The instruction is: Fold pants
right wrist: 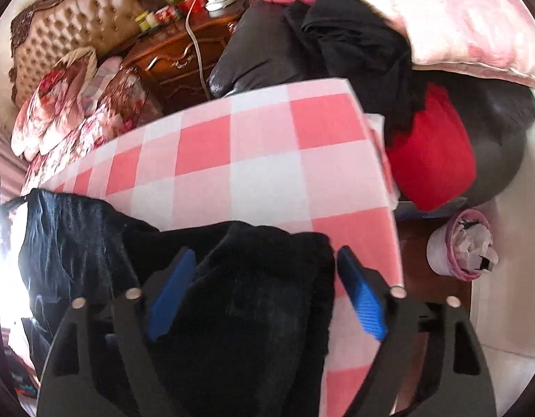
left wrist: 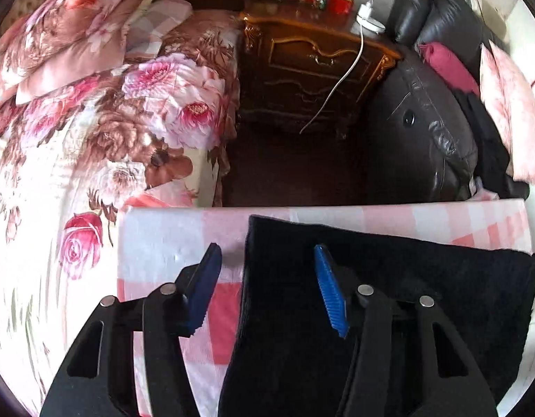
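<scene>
The left black two-finger gripper with blue ribbed pads (left wrist: 267,260) points forward and downward, its jaws spread wide, one fingertip (left wrist: 211,260) on each side of a gap with nothing clamped between them. The right black two-finger gripper with blue ribbed pads (right wrist: 264,260) angles down likewise, jaws parted wide, its pads (right wrist: 362,299) gripping nothing.
</scene>
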`<state>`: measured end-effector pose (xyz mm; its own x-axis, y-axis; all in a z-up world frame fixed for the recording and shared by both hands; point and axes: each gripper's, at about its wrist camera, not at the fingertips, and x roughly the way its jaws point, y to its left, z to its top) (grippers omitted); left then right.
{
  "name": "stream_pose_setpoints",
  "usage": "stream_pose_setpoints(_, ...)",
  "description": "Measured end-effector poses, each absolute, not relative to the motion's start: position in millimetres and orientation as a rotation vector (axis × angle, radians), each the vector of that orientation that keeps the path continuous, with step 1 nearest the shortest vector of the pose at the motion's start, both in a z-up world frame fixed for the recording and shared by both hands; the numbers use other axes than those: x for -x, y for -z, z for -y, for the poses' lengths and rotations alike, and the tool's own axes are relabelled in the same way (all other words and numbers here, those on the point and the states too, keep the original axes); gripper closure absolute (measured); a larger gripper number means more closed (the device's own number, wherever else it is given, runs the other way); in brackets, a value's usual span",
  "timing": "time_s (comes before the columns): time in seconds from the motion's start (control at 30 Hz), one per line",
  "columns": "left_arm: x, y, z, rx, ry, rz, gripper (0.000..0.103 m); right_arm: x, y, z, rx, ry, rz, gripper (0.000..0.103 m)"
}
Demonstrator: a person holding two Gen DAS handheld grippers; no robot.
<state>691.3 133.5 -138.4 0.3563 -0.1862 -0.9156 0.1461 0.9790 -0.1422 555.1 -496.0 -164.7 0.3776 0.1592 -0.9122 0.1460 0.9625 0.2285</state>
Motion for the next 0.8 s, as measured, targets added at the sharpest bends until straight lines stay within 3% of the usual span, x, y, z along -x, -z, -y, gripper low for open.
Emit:
stream_pose_setpoints(0.03,-693.8,138.6,-132.2,0.028,0.226,-1.186,0.063,-557.3,167.8,493.2,-0.262,-0.006,-1.197,0.029)
stream_pose_setpoints(0.1,-696.6,137.7,-135.0,0.059,0.258,-1.195,0.090,-561.4,171.2,488.8,-0.216,-0.019,-1.201,0.048)
stream_pose_setpoints(0.2,-694.4,133.9,-136.9,0.035,0.289,-1.183,0.092,-561.8,170.6,485.1,-0.213,-0.060,-1.201,0.060)
stream_pose_setpoints(0.37,-694.3,107.5,-185.6,0.247,0.284,-1.091,0.092,-557.5,162.5,482.5,-0.249,-0.130,-1.139,0.063)
stream_pose_setpoints(0.53,-692.6,117.7,-180.6,0.192,0.255,-1.132,0.092,-566.7,170.4,474.0,-0.228,-0.064,-1.132,0.058)
stream_pose_setpoints(0.63,-693.8,121.5,-175.9,0.174,0.244,-1.128,0.092,-569.6,166.7,471.1,-0.205,-0.037,-1.150,0.041)
stream_pose_setpoints(0.7,-694.9,125.5,-176.4,0.176,0.244,-1.137,0.091,-569.4,158.2,473.2,-0.209,-0.028,-1.123,0.015)
stream_pose_setpoints(0.77,-696.4,128.8,-178.1,0.184,0.243,-1.145,0.086,-570.2,152.3,476.7,-0.264,-0.058,-1.107,0.012)
stream_pose_setpoints(0.8,-697.3,130.0,-180.0,0.193,0.227,-1.147,0.069,-573.0,152.5,478.1,-0.283,-0.071,-1.119,0.012)
